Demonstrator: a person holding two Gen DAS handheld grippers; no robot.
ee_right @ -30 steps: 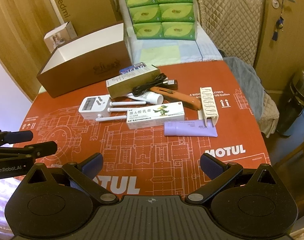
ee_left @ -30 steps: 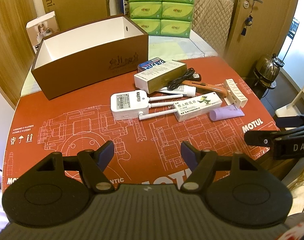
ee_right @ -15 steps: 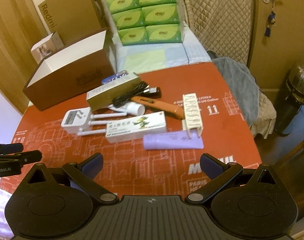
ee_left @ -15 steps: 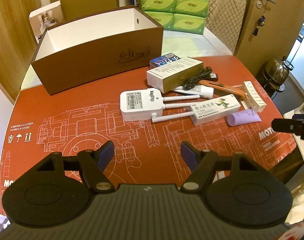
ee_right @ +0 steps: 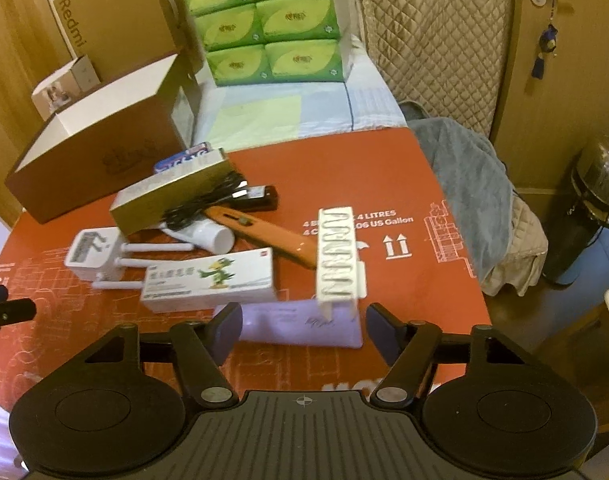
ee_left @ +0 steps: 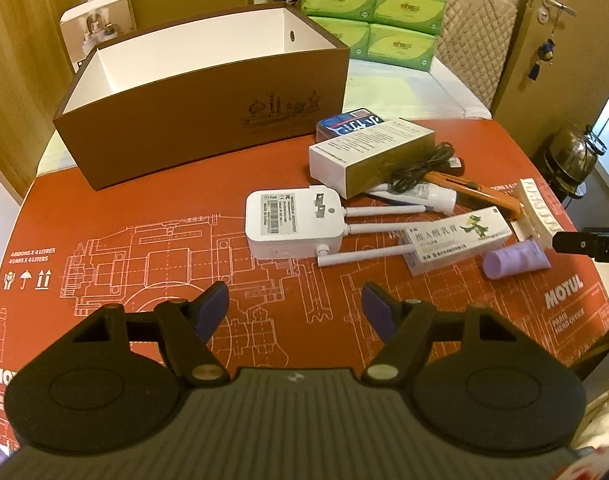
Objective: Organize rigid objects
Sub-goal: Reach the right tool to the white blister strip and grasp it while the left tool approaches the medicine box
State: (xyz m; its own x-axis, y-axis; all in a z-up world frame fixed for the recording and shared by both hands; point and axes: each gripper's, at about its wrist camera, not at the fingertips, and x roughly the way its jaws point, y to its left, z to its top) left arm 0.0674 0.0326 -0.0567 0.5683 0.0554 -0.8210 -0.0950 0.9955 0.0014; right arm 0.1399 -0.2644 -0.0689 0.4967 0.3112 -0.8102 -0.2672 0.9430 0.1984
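A brown open box (ee_left: 208,108) with a white inside stands at the back left of the red mat; it also shows in the right wrist view (ee_right: 92,160). Loose items lie in a cluster: a white plug-in router (ee_left: 292,222) with antennas, a white and gold carton (ee_left: 368,156), an ointment carton (ee_right: 208,280), a purple tube (ee_right: 300,326), a white ribbed rack (ee_right: 336,256), an orange cutter (ee_right: 264,234) and a black cable (ee_right: 200,202). My left gripper (ee_left: 294,304) is open and empty, short of the router. My right gripper (ee_right: 304,330) is open, its fingers either side of the purple tube.
Green tissue packs (ee_right: 272,24) and a Redmi cardboard box (ee_right: 116,16) stand behind the table. A grey cloth (ee_right: 464,184) hangs over a chair at the right table edge. A metal kettle (ee_right: 600,180) stands by the door.
Both grippers have moved forward over the mat. The left is closer to the router and box. The right has come up to the purple tube. Both stay open.
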